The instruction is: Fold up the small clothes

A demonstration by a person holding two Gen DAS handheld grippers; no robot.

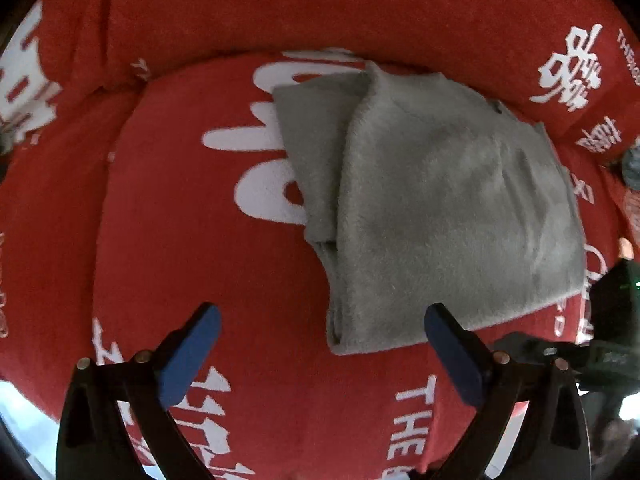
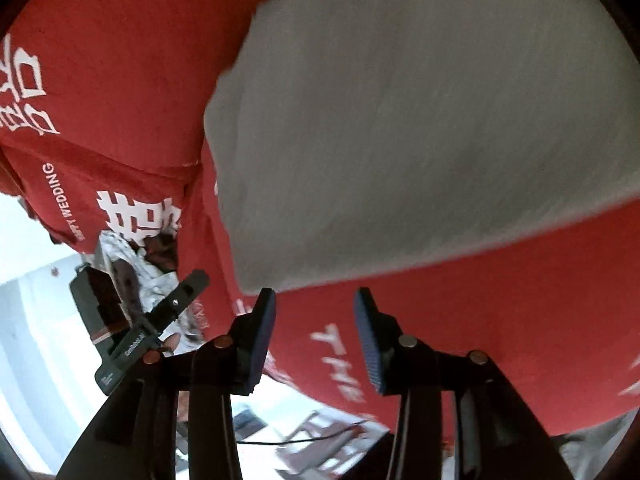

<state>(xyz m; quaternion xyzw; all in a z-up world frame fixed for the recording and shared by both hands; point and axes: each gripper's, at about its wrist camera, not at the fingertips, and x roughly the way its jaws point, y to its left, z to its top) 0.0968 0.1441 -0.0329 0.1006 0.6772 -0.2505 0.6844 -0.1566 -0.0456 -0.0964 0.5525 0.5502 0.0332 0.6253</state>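
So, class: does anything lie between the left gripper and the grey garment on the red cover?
Nothing visible does. The left gripper hangs open just short of the folded grey garment, with only bare red cover between them.

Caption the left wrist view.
Open left hand-held gripper above a folded grey garment on a red printed blanket.

The red blanket (image 2: 120, 80) reads "WEDDING" in white; elsewhere "THE" shows.

Grey garment (image 2: 420, 120) motion-blurred and cut off by frame top, floor clutter (image 2: 320, 440) smeared
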